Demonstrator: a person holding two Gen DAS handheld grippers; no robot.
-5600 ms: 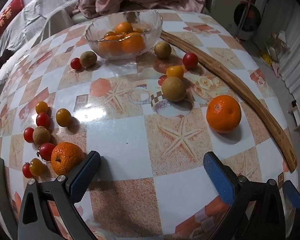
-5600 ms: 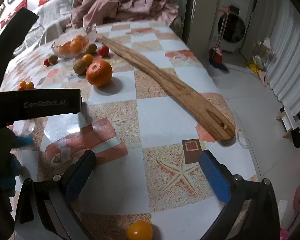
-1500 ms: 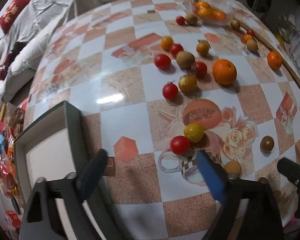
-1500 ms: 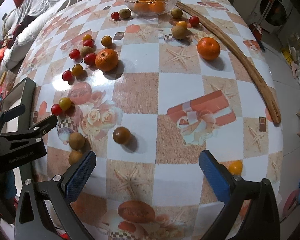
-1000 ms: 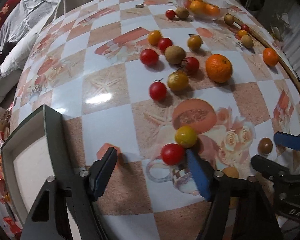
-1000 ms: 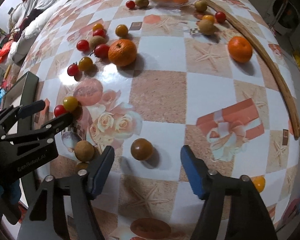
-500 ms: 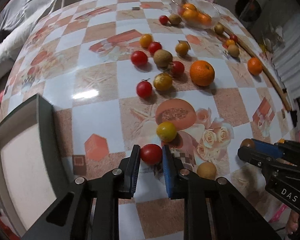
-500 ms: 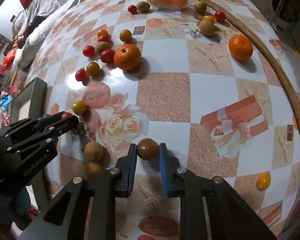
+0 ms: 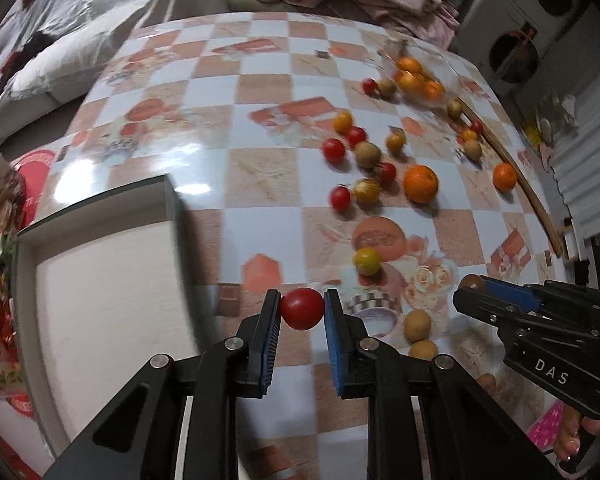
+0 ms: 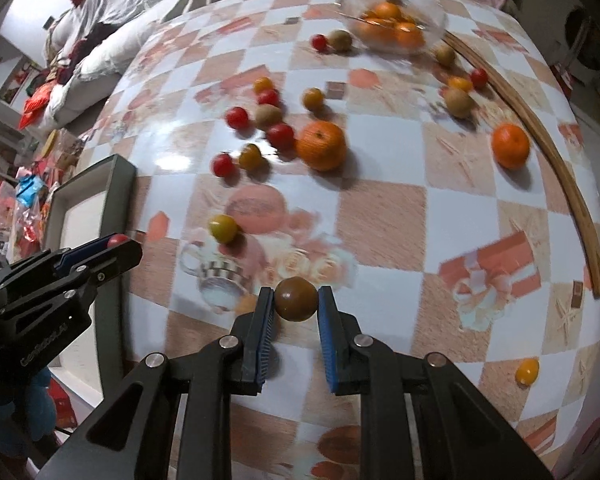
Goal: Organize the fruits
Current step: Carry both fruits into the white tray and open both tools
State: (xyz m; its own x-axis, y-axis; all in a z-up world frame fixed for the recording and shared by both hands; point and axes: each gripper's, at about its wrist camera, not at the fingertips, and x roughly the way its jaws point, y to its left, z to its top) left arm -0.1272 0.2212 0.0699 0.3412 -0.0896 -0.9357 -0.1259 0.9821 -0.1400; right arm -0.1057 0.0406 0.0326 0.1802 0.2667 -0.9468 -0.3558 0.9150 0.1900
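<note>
Tomatoes fill both of my tools. My left gripper [image 9: 302,309] is clamped on a red cherry tomato [image 9: 302,308], its blue pads pressing each side, and it hangs just beside the near right corner of the grey tray [image 9: 172,216]. That tray (white inside, with nothing in it that I can see) is my landmark. My right gripper [image 10: 296,305] pinches a dark brownish tomato [image 10: 295,298] further to the right of the tray, above the checked tablecloth [image 10: 380,216].

A yellow-green tomato [image 9: 366,261] sits on the cloth a little beyond and right of the tray's corner. Further out from the tray lies a cluster of red and yellow tomatoes and a brown fruit, with a large orange [image 9: 420,183] at its right edge. The glass bowl [image 10: 394,20], holding oranges, stands well apart from the tray at the table's far side, blurred in both views.
</note>
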